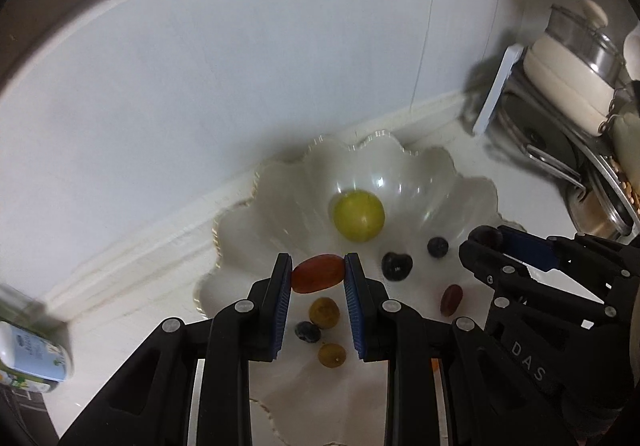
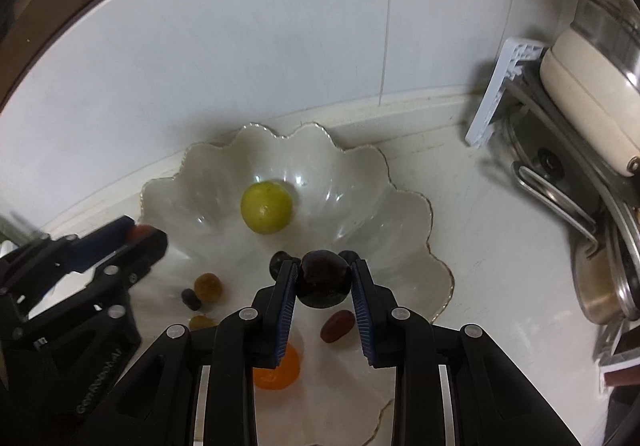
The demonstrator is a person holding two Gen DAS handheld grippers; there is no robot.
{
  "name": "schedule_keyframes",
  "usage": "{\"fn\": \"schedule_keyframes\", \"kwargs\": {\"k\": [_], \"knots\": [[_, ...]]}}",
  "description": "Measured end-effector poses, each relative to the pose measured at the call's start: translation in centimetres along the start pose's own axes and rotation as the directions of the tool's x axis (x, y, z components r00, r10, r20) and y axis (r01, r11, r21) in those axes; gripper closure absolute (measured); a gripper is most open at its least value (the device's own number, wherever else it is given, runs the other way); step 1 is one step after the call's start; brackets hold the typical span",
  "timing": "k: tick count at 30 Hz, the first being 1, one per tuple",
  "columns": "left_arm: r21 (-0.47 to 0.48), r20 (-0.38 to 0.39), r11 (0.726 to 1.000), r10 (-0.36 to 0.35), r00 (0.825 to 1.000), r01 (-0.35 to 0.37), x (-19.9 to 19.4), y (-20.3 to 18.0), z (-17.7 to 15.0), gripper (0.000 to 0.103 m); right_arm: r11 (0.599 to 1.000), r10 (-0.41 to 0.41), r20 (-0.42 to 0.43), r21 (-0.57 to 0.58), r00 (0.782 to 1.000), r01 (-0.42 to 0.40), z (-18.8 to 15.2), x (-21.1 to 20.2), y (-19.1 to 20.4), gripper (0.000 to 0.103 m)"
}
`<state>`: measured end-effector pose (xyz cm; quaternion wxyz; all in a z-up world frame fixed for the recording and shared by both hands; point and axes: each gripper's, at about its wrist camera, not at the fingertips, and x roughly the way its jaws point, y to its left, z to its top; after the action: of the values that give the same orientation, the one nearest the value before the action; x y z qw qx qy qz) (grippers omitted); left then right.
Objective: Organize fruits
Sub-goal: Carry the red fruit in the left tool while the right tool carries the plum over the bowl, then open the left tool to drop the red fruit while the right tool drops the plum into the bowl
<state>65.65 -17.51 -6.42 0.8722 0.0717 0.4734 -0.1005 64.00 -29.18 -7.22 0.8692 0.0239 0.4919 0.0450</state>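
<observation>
Right wrist alone shows orange fruit (image 2: 278, 370).

Orange fruit (image 2: 280, 370) half hidden behind right gripper (image 2: 325, 282), blurred bottle (image 1: 34, 350) cut off at left edge

Dim, soft-focus, fisheye-warped edges

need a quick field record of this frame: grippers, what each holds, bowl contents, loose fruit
left gripper: shut on a red grape, above the near rim of the bowl
right gripper: shut on a dark plum
bowl: white, scalloped rim, by the wall
in bowl: one yellow-green fruit
loose fruit nearby: blueberry, dark cherry, second red grape, orange fruit
right side: pots
</observation>
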Motion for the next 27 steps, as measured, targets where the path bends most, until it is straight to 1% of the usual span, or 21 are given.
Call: {"fn": "schedule_keyframes", "kwargs": {"k": [6,10,12,14,15,18,21,23,27], "knots": [[-0.012,-0.091,0.999,-0.051,0.995,0.05,2.5,0.2,0.0,0.076,1.0,-0.001,-0.052,0.01,0.999,0.002,0.3,1.5,-0.2,0.074],[-0.005,-0.106,0.999,-0.049,0.993,0.049,3.1,0.0,-0.1,0.076,1.0,-0.004,-0.07,0.022,0.998,0.006,0.2,2.2,-0.4,0.073],[0.0,-0.112,0.999,-0.039,0.993,0.039,3.2,-0.1,-0.1,0.071,1.0,-0.012,-0.075,0.026,0.997,0.014,0.2,2.4,-0.5,0.073],[0.007,-0.108,0.999,-0.045,0.993,0.046,3.0,-0.1,-0.2,0.054,0.999,-0.004,-0.083,0.036,0.997,0.007,0.1,2.5,-0.7,0.072],[0.013,-0.103,0.999,-0.034,0.994,0.035,2.9,-0.1,-0.3,0.052,0.999,-0.005,-0.084,0.038,0.996,0.008,0.0,2.5,-0.7,0.072],[0.023,-0.094,1.0,-0.011,0.995,0.013,2.7,-0.1,-0.3,0.051,0.999,-0.02,-0.084,0.036,0.996,0.023,-0.2,2.5,-0.7,0.068],[0.017,-0.089,1.0,0.02,0.996,-0.018,2.1,0.3,-0.7,0.05,0.999,-0.024,-0.083,0.039,0.996,0.027,-0.6,2.1,-0.6,0.068],[0.015,-0.079,0.999,0.043,0.996,-0.042,1.6,0.4,-1.0,0.046,0.999,-0.033,-0.078,0.039,0.996,0.036,-0.9,1.8,-0.6,0.068],[0.012,-0.045,0.996,0.086,0.995,-0.085,0.1,0.7,-1.6,0.043,0.999,-0.033,-0.067,0.031,0.997,0.036,-1.4,1.0,-0.2,0.068]]}}
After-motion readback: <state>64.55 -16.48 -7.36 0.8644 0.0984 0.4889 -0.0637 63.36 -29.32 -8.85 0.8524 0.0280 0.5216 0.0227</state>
